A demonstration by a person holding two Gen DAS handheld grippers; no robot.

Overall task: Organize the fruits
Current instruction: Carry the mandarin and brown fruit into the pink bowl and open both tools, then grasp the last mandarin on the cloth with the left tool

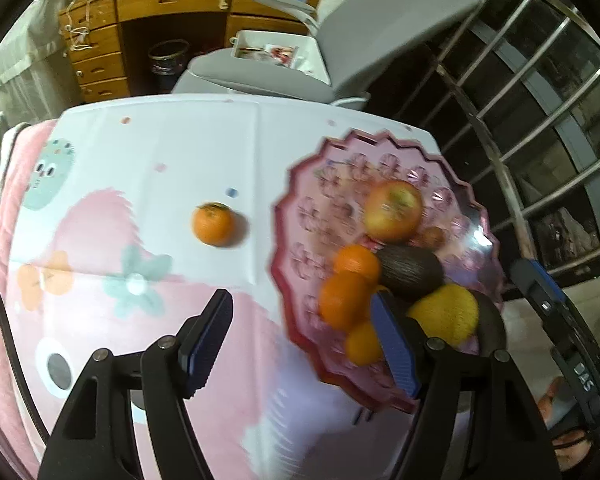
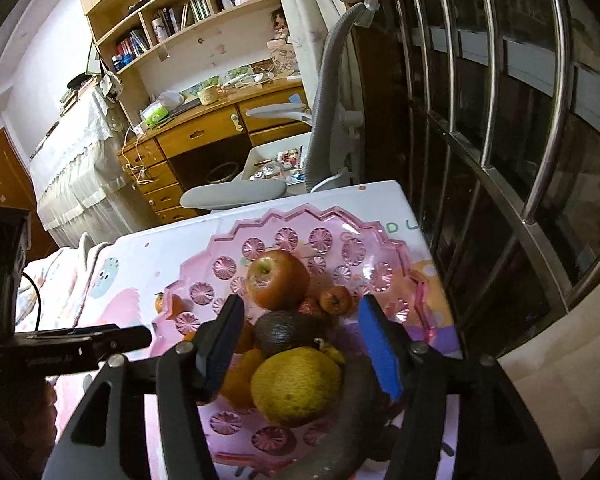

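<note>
A scalloped pink glass fruit plate [image 2: 380, 236] already holds a glossy apple [image 2: 278, 280], a dark avocado [image 2: 288, 332], a pebbly lemon [image 2: 296, 386] and several oranges, while one tangerine [image 1: 214, 224] sits alone on the cartoon-printed table [image 1: 172, 148], apparently the last to gather. Both the left hand-held gripper [image 1: 300, 344] and the right hand-held gripper [image 2: 300, 348] hang spread and empty, the right above the piled fruit.

A scalloped plate [image 1: 300, 184] sits at the right of a cloth-covered table [image 1: 180, 140], an apple [image 1: 394, 210] at its far side, an avocado [image 1: 410, 276] and lemon [image 1: 446, 314] nearer, tangerines [image 1: 350, 280] to their left. One lone tangerine [image 1: 214, 224] lies on the cloth left of the plate. A chair [image 1: 360, 40] stands behind the table, a desk [image 1: 160, 12] apparently beyond.
</note>
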